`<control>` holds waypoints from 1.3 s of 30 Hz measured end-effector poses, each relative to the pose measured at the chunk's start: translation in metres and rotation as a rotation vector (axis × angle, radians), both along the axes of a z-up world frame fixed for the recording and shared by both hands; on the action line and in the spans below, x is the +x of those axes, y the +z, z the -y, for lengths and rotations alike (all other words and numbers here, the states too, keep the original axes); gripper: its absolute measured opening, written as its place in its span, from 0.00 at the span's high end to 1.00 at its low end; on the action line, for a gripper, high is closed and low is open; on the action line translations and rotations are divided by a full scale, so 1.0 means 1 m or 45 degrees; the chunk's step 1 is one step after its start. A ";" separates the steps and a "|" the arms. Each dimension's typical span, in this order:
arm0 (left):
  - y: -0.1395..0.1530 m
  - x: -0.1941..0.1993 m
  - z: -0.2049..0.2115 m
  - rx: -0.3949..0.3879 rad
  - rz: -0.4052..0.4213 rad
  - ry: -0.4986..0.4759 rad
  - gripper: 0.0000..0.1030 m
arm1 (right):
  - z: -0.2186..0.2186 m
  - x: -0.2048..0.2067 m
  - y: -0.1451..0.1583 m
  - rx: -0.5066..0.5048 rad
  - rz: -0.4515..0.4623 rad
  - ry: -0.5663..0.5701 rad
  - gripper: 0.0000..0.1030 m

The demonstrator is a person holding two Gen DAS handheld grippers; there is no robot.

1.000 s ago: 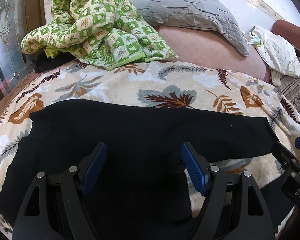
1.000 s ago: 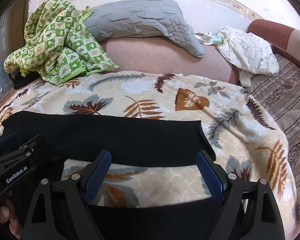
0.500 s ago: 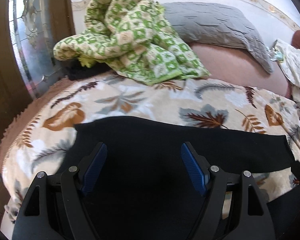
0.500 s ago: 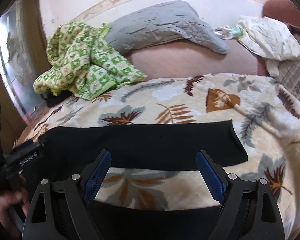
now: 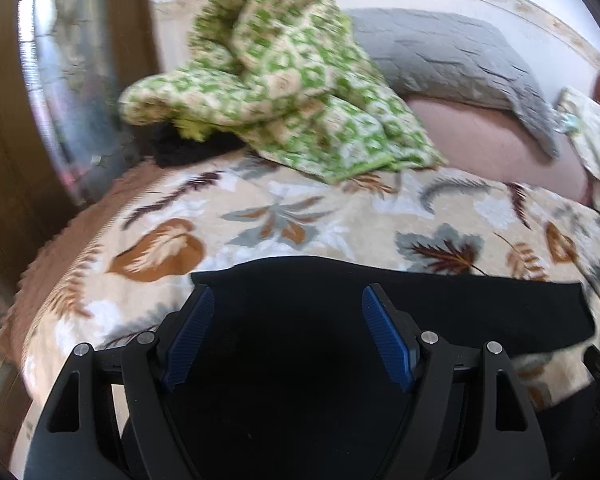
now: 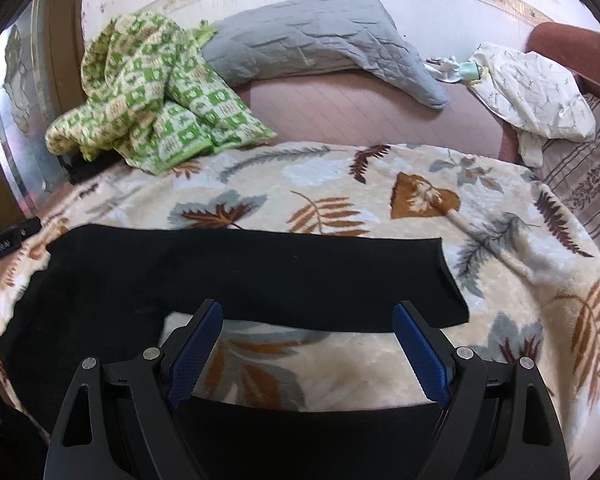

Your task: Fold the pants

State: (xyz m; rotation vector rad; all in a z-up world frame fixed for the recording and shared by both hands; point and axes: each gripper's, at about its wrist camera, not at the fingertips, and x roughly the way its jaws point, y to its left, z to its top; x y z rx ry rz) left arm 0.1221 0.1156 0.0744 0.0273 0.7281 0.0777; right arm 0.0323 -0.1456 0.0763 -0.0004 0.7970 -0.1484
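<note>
Black pants (image 6: 260,276) lie flat on a leaf-print blanket (image 6: 340,184). One leg runs to the right, and the other leg (image 6: 300,440) crosses the bottom of the right wrist view. My right gripper (image 6: 308,308) hovers open over the blanket strip between the two legs, holding nothing. In the left wrist view the pants (image 5: 460,300) fill the lower middle. My left gripper (image 5: 287,296) stands open above their wider left end, with only dark cloth below its blue pads (image 5: 188,336). The picture there is blurred.
A green checked quilt (image 6: 152,92), a grey pillow (image 6: 320,36) and a white cloth (image 6: 532,88) lie at the back of the bed. A shiny door panel (image 5: 60,80) stands close on the left, beyond the blanket's fringed edge (image 5: 40,264).
My left gripper has swung left and risen, so the pants' left end and the door panel have come into its view. The right gripper has stayed nearly in place. Both stay open.
</note>
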 end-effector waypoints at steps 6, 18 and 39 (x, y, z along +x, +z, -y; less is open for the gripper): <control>0.025 0.030 -0.066 0.056 -0.005 -0.278 0.23 | 0.000 0.001 -0.005 -0.055 -0.035 -0.008 0.15; -0.049 0.055 -0.115 0.046 -0.150 -0.845 0.24 | -0.008 0.013 -0.022 -0.035 -0.114 0.027 0.15; -0.029 0.049 -0.093 0.041 -0.239 -0.699 0.97 | 0.112 0.027 0.031 0.091 -0.058 -0.129 0.15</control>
